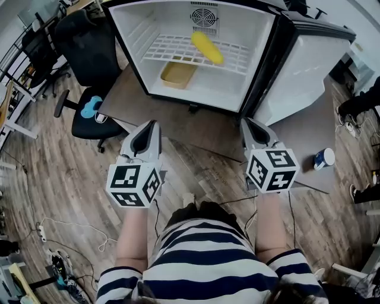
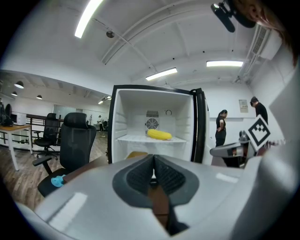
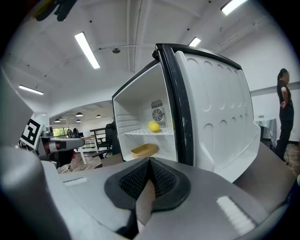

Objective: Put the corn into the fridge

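Black office chair at left, blue item on its seat. Yellow tray. Blue-white tub at right. Wood floor.

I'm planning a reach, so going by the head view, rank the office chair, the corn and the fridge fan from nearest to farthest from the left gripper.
1. Office chair, just left of the left gripper.
2. Corn, ahead on the wire shelf.
3. Fan, at the back of the fridge.
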